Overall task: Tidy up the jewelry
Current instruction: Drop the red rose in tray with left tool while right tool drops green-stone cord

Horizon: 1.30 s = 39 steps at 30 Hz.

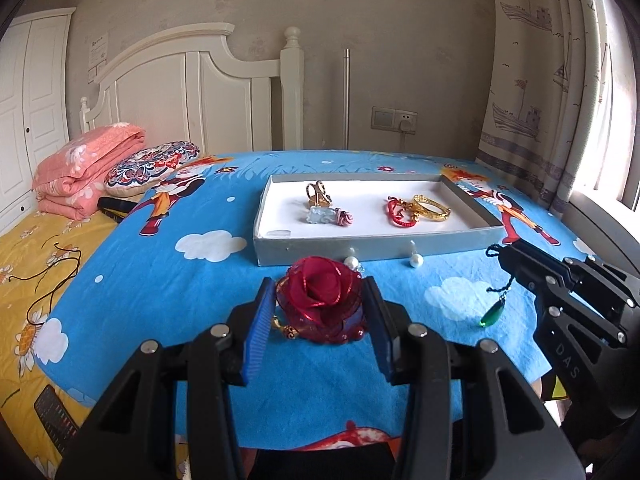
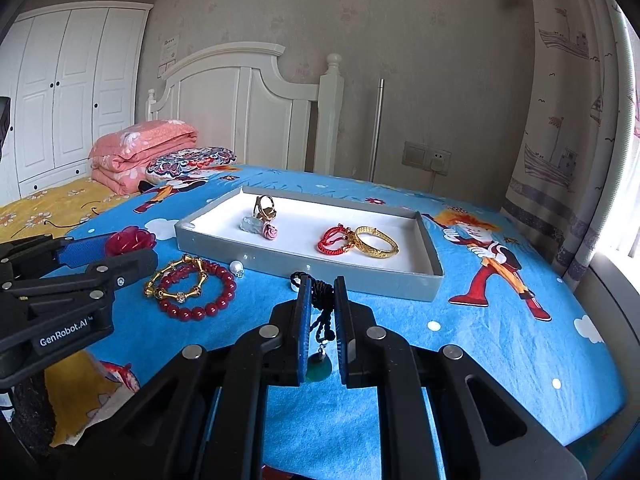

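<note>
My left gripper (image 1: 318, 286) is shut on a red fabric rose (image 1: 320, 300), its blue pads pressing on both sides of it, just above the blue bedspread. In the right wrist view the same rose (image 2: 130, 240) sits in the left gripper (image 2: 128, 248). My right gripper (image 2: 323, 282) is shut on a black braided cord (image 2: 320, 308), and a green pendant (image 2: 318, 372) hangs below it. The left wrist view shows the pendant (image 1: 490, 318) dangling from the right gripper (image 1: 502, 254). Beyond both stands a grey tray (image 1: 360, 254) with a gold bangle (image 1: 432, 208), a red cord bracelet (image 1: 396, 214) and a gold ring (image 1: 318, 196).
On the bedspread lie a red bead bracelet (image 2: 200, 300), a gold bamboo bracelet (image 2: 176, 280) and pearl earrings (image 1: 416, 260) by the tray's front wall. A pink quilt (image 1: 88, 172), a pillow (image 1: 152, 164) and a remote (image 1: 54, 416) are at the left. A curtain (image 1: 532, 80) hangs at the right.
</note>
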Each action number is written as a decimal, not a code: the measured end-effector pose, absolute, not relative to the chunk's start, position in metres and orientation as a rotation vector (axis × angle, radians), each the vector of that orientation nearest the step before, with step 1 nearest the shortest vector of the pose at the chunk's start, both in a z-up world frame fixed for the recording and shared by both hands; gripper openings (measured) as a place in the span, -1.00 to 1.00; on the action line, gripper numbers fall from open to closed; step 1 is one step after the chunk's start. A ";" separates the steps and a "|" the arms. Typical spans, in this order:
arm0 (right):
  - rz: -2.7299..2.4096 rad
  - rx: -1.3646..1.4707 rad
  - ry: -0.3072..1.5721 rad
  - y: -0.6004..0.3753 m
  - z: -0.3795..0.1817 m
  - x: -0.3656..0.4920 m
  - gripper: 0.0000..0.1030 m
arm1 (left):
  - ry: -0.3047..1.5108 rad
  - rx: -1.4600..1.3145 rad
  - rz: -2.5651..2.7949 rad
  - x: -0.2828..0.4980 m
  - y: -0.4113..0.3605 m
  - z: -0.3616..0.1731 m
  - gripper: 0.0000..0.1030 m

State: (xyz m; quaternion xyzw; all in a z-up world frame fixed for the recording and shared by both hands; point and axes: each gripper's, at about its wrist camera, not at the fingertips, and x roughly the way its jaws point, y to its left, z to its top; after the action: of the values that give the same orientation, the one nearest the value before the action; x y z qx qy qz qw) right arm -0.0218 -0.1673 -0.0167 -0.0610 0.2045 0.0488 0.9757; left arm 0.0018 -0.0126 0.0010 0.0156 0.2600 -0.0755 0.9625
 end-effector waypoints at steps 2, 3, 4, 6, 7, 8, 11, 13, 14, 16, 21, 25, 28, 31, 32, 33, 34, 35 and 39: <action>0.098 -0.121 0.411 -0.168 -0.016 -0.022 -0.78 | 0.530 0.029 -0.149 0.003 -0.012 0.000 -0.16; 0.098 -0.119 0.411 -0.168 -0.015 -0.021 -0.78 | 0.531 0.028 -0.148 0.003 -0.011 0.000 -0.16; 0.097 -0.117 0.410 -0.169 -0.014 -0.020 -0.78 | 0.532 0.027 -0.147 0.004 -0.011 0.000 -0.16; 0.095 -0.114 0.405 -0.170 -0.011 -0.019 -0.78 | 0.531 0.028 -0.148 0.004 -0.011 0.000 -0.16; 0.095 -0.115 0.403 -0.171 -0.009 -0.017 -0.78 | 0.528 0.030 -0.148 0.005 -0.011 0.001 -0.16; 0.095 -0.116 0.400 -0.171 -0.007 -0.016 -0.78 | 0.524 0.032 -0.149 0.007 -0.012 0.002 -0.16; 0.090 -0.116 0.380 -0.170 0.003 -0.010 -0.78 | 0.515 0.027 -0.159 0.014 -0.014 0.010 -0.16; 0.087 -0.126 0.361 -0.169 0.012 -0.005 -0.78 | 0.499 0.029 -0.162 0.020 -0.016 0.018 -0.16; 0.088 -0.135 0.354 -0.168 0.016 -0.001 -0.78 | 0.492 0.032 -0.163 0.025 -0.018 0.021 -0.16; 0.092 -0.144 0.348 -0.168 0.022 0.009 -0.78 | 0.479 0.050 -0.159 0.036 -0.024 0.027 -0.16; 0.093 -0.130 0.378 -0.174 0.032 0.052 -0.78 | 0.501 0.044 -0.156 0.076 -0.031 0.037 -0.16; 0.091 -0.123 0.410 -0.178 0.036 0.089 -0.78 | 0.535 0.050 -0.137 0.113 -0.036 0.039 -0.16; 0.094 -0.127 0.438 -0.179 0.035 0.118 -0.78 | 0.562 0.054 -0.118 0.140 -0.039 0.039 -0.16; 0.088 -0.120 0.478 -0.179 0.030 0.146 -0.78 | 0.597 0.041 -0.105 0.167 -0.042 0.037 -0.16; 0.085 -0.113 0.493 -0.180 0.027 0.154 -0.78 | 0.608 0.036 -0.100 0.175 -0.042 0.036 -0.16; 0.078 -0.104 0.506 -0.182 0.025 0.163 -0.78 | 0.616 0.036 -0.096 0.182 -0.043 0.035 -0.16; 0.072 -0.093 0.517 -0.184 0.023 0.170 -0.78 | 0.624 0.039 -0.095 0.189 -0.044 0.033 -0.15; 0.071 -0.080 0.528 -0.186 0.020 0.177 -0.78 | 0.631 0.043 -0.091 0.195 -0.045 0.032 -0.15; 0.059 -0.049 0.583 -0.190 0.010 0.195 -0.73 | 0.664 0.032 -0.080 0.212 -0.045 0.023 -0.11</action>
State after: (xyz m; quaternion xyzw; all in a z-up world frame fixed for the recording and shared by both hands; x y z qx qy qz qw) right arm 0.1949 -0.1899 0.0101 -0.0244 0.2875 0.0292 0.9570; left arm 0.2124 -0.0451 0.0227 0.0159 0.3259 -0.0393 0.9445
